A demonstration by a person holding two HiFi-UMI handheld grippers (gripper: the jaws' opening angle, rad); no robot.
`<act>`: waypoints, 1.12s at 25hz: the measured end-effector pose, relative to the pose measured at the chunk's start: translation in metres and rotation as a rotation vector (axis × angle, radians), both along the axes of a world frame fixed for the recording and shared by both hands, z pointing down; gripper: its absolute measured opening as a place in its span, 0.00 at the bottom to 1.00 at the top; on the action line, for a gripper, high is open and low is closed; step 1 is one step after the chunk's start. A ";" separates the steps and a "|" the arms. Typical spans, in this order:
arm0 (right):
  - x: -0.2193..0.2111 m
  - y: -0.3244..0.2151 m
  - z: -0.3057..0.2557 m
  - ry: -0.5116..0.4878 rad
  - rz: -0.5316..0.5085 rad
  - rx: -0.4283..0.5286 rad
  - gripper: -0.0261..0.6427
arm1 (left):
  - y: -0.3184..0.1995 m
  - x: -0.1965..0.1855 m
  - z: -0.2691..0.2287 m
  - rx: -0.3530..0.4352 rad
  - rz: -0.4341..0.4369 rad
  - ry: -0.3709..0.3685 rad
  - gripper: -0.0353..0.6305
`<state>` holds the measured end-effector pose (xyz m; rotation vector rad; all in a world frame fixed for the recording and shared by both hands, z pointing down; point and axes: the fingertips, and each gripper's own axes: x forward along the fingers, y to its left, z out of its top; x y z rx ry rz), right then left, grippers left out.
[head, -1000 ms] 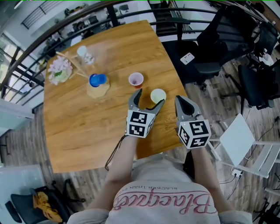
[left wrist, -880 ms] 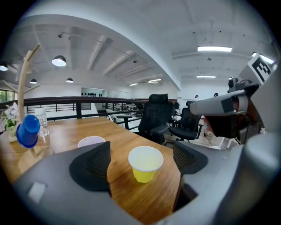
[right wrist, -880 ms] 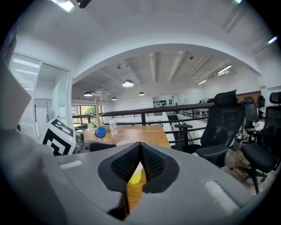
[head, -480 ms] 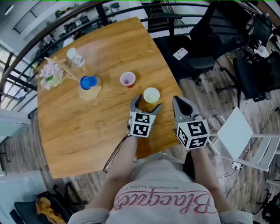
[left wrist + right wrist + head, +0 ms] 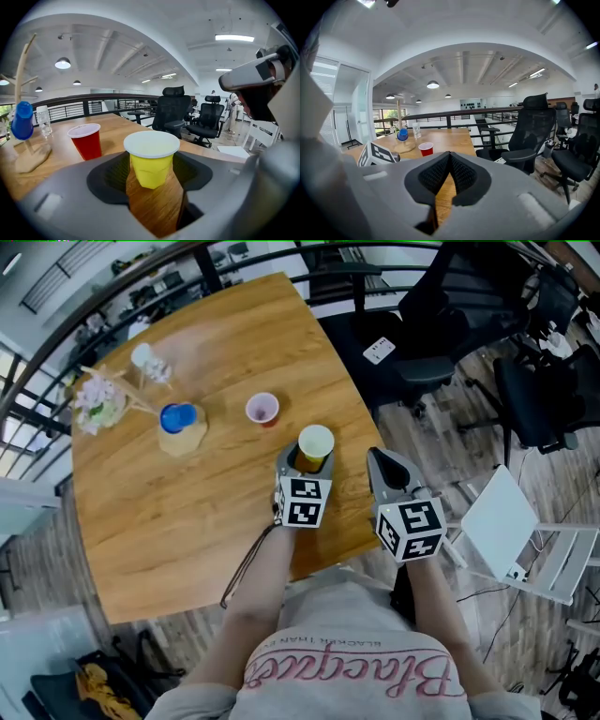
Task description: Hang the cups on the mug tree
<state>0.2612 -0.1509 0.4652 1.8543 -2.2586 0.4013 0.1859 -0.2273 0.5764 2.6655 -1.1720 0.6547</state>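
Note:
A yellow cup point(image 5: 315, 442) point(image 5: 151, 159) stands upright near the right edge of the wooden table point(image 5: 187, 512). My left gripper point(image 5: 305, 461) point(image 5: 151, 165) has the cup between its jaws. They have just been closing, and the pads now lie against the cup's sides. A red cup point(image 5: 262, 409) point(image 5: 86, 140) point(image 5: 425, 149) stands farther back. Left of it is the wooden mug tree point(image 5: 183, 437) point(image 5: 30, 157), with a blue cup point(image 5: 176, 416) point(image 5: 22, 122) point(image 5: 402, 135) on it. My right gripper point(image 5: 384, 463) point(image 5: 449, 157) hovers shut and empty, to the right of the yellow cup at the table's edge.
A bunch of pale flowers point(image 5: 98, 401) and a clear bottle point(image 5: 145, 357) point(image 5: 44, 123) stand at the table's far left. Black office chairs point(image 5: 441, 343) point(image 5: 534, 136) stand past the right edge, and a white folding chair point(image 5: 511, 521) is at the right of me. A railing point(image 5: 56, 343) runs behind the table.
My left gripper has come down and forward around the yellow cup, and its jaws have narrowed from wide open onto the cup. The right gripper has hardly moved.

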 end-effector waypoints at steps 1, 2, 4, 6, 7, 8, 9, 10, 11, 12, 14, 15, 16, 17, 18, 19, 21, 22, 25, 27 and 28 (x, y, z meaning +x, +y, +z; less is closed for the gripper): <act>-0.001 0.000 0.000 -0.002 -0.003 -0.001 0.04 | 0.000 -0.001 -0.002 0.003 -0.003 0.003 0.50; -0.001 -0.001 0.000 -0.005 -0.006 -0.001 0.04 | 0.001 -0.002 -0.004 0.006 -0.006 0.006 0.50; -0.004 -0.003 -0.001 -0.016 -0.011 -0.002 0.04 | 0.002 -0.005 -0.010 0.014 -0.014 0.014 0.50; -0.007 -0.005 -0.002 -0.030 -0.016 -0.001 0.04 | 0.002 -0.011 -0.017 0.021 -0.028 0.024 0.50; -0.009 -0.006 -0.003 -0.037 -0.019 0.000 0.04 | 0.002 -0.014 -0.020 0.026 -0.035 0.029 0.50; -0.011 -0.007 -0.004 -0.045 -0.021 0.001 0.04 | 0.002 -0.017 -0.025 0.031 -0.041 0.034 0.50; -0.014 -0.009 -0.006 -0.052 -0.023 0.002 0.04 | 0.002 -0.021 -0.029 0.037 -0.047 0.039 0.50; -0.016 -0.010 -0.007 -0.059 -0.025 0.002 0.04 | 0.002 -0.025 -0.034 0.043 -0.053 0.043 0.50; -0.019 -0.012 -0.009 -0.065 -0.027 0.002 0.04 | 0.002 -0.029 -0.039 0.047 -0.059 0.046 0.50; -0.023 -0.013 -0.011 -0.072 -0.030 0.001 0.04 | 0.002 -0.034 -0.044 0.052 -0.065 0.049 0.50; -0.031 -0.015 -0.015 -0.084 -0.037 0.002 0.04 | 0.002 -0.044 -0.052 0.061 -0.077 0.055 0.50; -0.035 -0.017 -0.016 -0.088 -0.041 0.004 0.04 | 0.002 -0.050 -0.057 0.068 -0.083 0.059 0.50; -0.040 -0.019 -0.018 -0.091 -0.044 0.006 0.04 | 0.001 -0.056 -0.061 0.074 -0.090 0.063 0.50; -0.045 -0.020 -0.020 -0.094 -0.048 0.008 0.04 | 0.001 -0.062 -0.065 0.081 -0.097 0.066 0.50; -0.050 -0.022 -0.022 -0.096 -0.052 0.010 0.04 | 0.000 -0.068 -0.069 0.088 -0.104 0.068 0.50; -0.055 -0.023 -0.023 -0.098 -0.058 0.012 0.04 | 0.000 -0.075 -0.073 0.095 -0.112 0.069 0.50; -0.067 -0.027 -0.026 -0.102 -0.072 0.018 0.04 | -0.001 -0.088 -0.080 0.108 -0.130 0.069 0.50; -0.072 -0.029 -0.028 -0.105 -0.079 0.022 0.04 | -0.002 -0.095 -0.084 0.114 -0.137 0.069 0.50; -0.091 -0.036 -0.036 -0.115 -0.102 0.035 0.04 | -0.003 -0.115 -0.095 0.130 -0.156 0.068 0.50; -0.105 -0.041 -0.042 -0.120 -0.127 0.048 0.04 | -0.004 -0.130 -0.102 0.143 -0.175 0.070 0.50; -0.113 -0.043 -0.044 -0.122 -0.143 0.054 0.04 | -0.004 -0.138 -0.105 0.149 -0.188 0.072 0.50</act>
